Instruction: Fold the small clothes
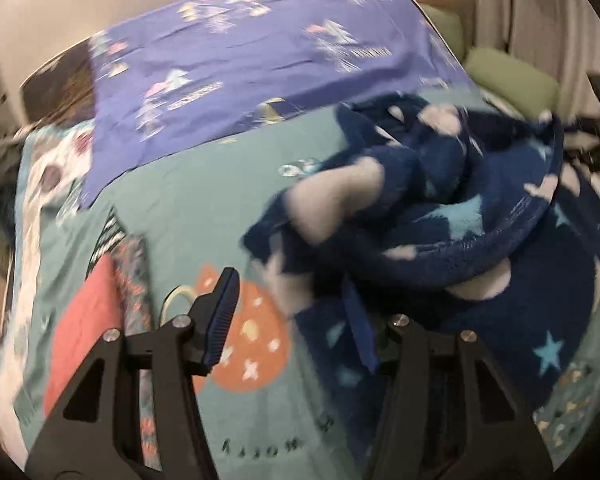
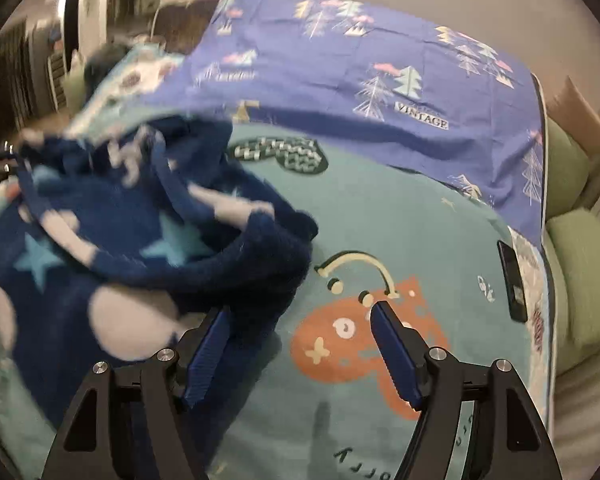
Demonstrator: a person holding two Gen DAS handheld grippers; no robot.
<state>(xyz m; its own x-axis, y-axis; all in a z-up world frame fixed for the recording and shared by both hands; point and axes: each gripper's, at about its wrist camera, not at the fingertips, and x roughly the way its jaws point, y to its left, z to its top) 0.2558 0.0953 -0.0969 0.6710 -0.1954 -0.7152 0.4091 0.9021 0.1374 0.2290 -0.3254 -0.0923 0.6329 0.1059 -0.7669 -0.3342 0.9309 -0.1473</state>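
Observation:
A dark blue fleece garment (image 1: 460, 208) with light stars and white patches lies crumpled on a teal printed blanket (image 1: 204, 208). In the left wrist view it fills the right half; it covers the right finger of my left gripper (image 1: 300, 312), whose jaws stand wide apart. In the right wrist view the garment (image 2: 132, 248) lies to the left, and its edge touches the left finger of my right gripper (image 2: 300, 340), which is open with nothing between the fingers. Both views are motion-blurred.
A purple sheet (image 2: 360, 68) with a tree print covers the far part of the surface. A dark phone-like slab (image 2: 512, 280) lies near the right edge. Green cushions (image 2: 580, 272) sit beyond that edge. A red patterned cloth (image 1: 88, 328) lies at the left.

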